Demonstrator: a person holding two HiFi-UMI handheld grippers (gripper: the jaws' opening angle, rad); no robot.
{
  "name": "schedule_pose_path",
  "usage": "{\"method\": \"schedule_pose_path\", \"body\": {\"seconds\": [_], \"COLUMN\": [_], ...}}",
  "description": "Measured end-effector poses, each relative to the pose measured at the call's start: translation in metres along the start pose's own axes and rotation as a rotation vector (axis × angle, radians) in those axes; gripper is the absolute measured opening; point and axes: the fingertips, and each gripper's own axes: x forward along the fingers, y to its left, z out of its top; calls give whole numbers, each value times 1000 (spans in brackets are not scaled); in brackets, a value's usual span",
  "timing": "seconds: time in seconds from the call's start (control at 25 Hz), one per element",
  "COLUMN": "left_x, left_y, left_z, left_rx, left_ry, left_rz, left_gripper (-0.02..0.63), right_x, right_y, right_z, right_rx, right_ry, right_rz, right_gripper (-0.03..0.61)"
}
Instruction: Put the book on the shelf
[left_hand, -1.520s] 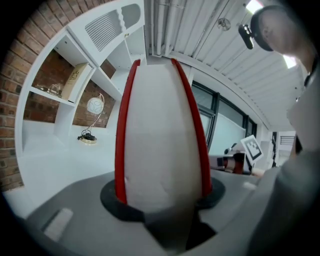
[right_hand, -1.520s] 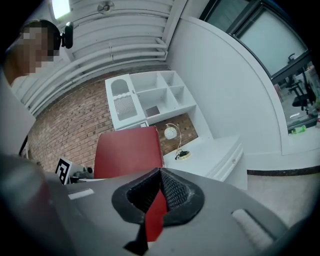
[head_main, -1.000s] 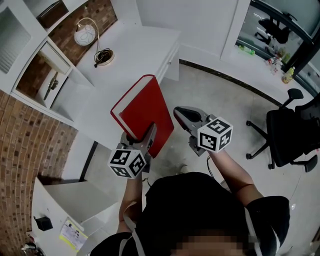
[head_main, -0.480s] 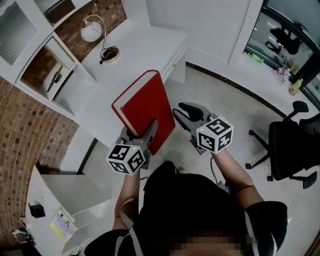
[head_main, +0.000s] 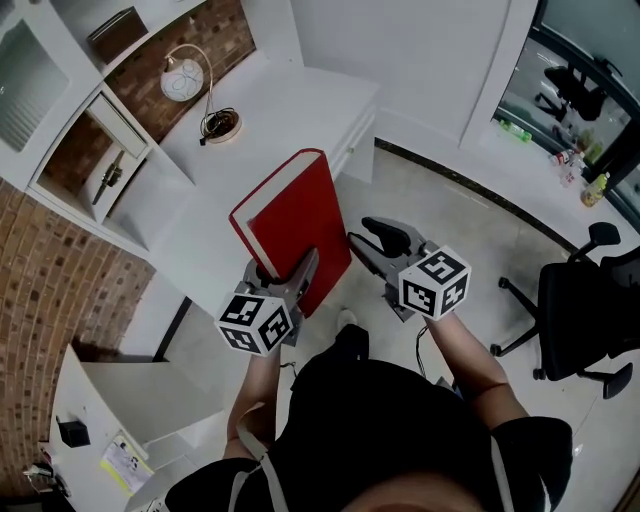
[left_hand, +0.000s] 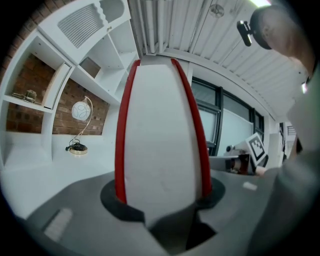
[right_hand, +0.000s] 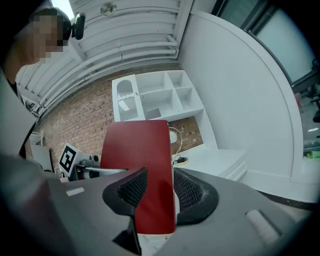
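Note:
A thick red book (head_main: 295, 225) stands upright in front of me, with my left gripper (head_main: 285, 275) shut on its lower end. In the left gripper view its white page block (left_hand: 160, 140) fills the gap and both red covers sit against the pads. My right gripper (head_main: 375, 245) hangs just right of the book, and its jaws have just been opening. In the right gripper view the red cover (right_hand: 137, 150) shows in the gap of the right gripper (right_hand: 155, 190), and neither pad presses on it. The white shelf unit (head_main: 110, 150) stands at the left against the brick wall.
A white desk (head_main: 290, 100) lies ahead with a globe lamp (head_main: 185, 80) on it. A black office chair (head_main: 590, 300) stands on the floor at the right. The shelf's open compartments (right_hand: 160, 97) show beyond the book.
The right gripper's jaws have parted from shut to open. Both grippers and the book have shifted a little down and right in the head view as the person moved.

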Motion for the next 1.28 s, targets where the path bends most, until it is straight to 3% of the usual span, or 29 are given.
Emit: {"method": "schedule_pose_path", "body": {"seconds": [0.48, 1.28], "left_x": [46, 70], "left_y": [33, 138], "left_z": [50, 82], "left_rx": [43, 15], "left_ry": [-78, -105], "left_rz": [16, 132], "left_gripper": [229, 229], "right_x": [51, 177], "right_y": [-34, -43], "right_z": [33, 66], "right_rx": [-52, -97], "right_ry": [-14, 49], "right_rz": [58, 218], "right_gripper": [159, 187]}}
